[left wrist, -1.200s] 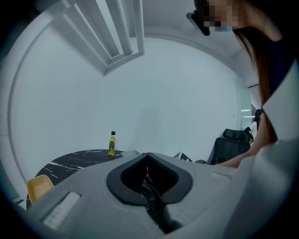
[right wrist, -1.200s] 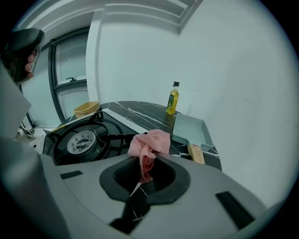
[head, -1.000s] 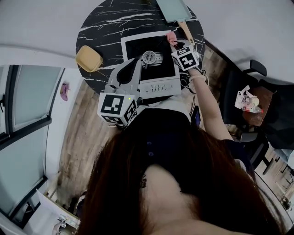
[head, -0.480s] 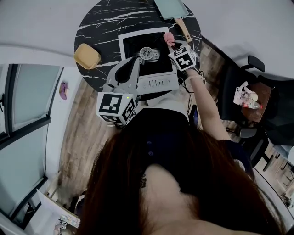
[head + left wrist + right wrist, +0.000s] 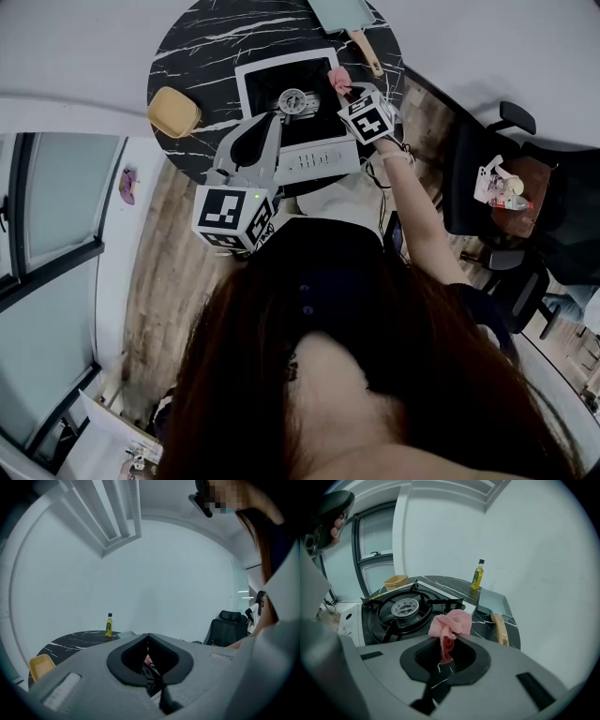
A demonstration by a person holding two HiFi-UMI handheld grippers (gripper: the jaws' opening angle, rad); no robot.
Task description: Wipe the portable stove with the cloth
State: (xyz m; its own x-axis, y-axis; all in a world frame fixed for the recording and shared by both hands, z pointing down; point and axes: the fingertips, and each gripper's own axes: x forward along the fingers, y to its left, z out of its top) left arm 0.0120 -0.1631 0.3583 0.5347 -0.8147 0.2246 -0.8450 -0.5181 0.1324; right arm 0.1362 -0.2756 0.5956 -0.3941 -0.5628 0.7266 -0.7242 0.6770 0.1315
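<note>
Currently right gripper (image 5: pixel 446 644) has its fingers clamped on the bunched pink cloth (image 5: pixel 452 622), held at the far right corner of the portable stove (image 5: pixel 393 617) on the bench (image 5: pixel 485 618), apparently ready to wipe; left gripper (image 5: pixel 148 637) idles nearby, fingers together, empty.

Place: you worked in an office-like room set up for cooking.
Furniture: black office chairs (image 5: pixel 469 187) stood near your round marble table (image 5: pixel 202 42).
Surroundings: plain white walls, glass partitions (image 5: pixel 56 197), wood floor (image 5: pixel 155 281).
Cooking gear: a portable stove (image 5: pixel 314 161) and oil bottle (image 5: pixel 477 574).
</note>
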